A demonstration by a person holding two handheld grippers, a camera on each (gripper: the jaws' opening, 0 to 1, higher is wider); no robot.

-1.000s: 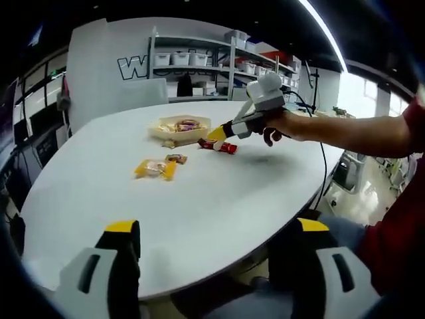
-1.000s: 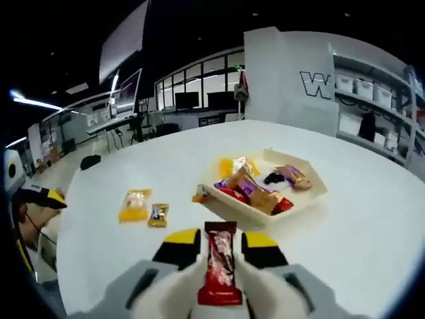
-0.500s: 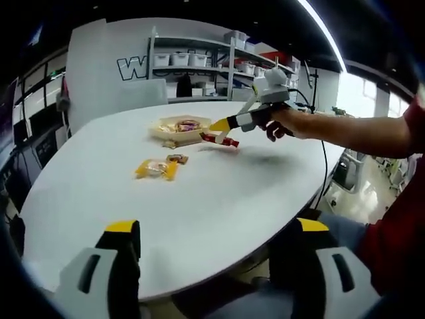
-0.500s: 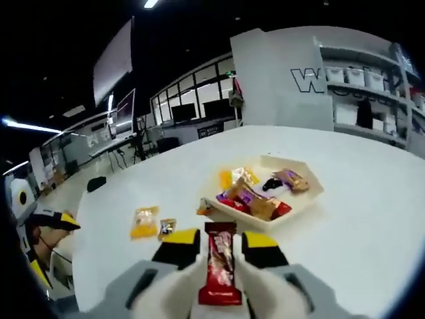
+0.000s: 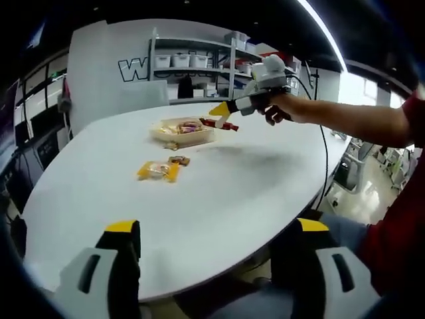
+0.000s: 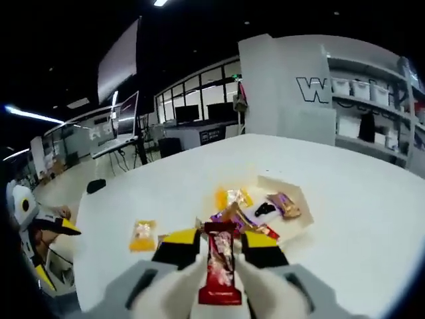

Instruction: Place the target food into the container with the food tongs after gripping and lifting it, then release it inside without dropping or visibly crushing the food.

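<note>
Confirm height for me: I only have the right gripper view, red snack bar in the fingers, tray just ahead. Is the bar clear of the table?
Observer: Yes. In the left gripper view the right gripper holds the red snack bar in the air, above and just beside the tray.
Operator: Left gripper doing anything?
Observer: No. Its fingers stand apart with nothing between them, low at the near edge of the white table.
Operator: Any loose packs I might miss?
Observer: A small dark pack lies by the yellow pack; your fingers hide it.
</note>
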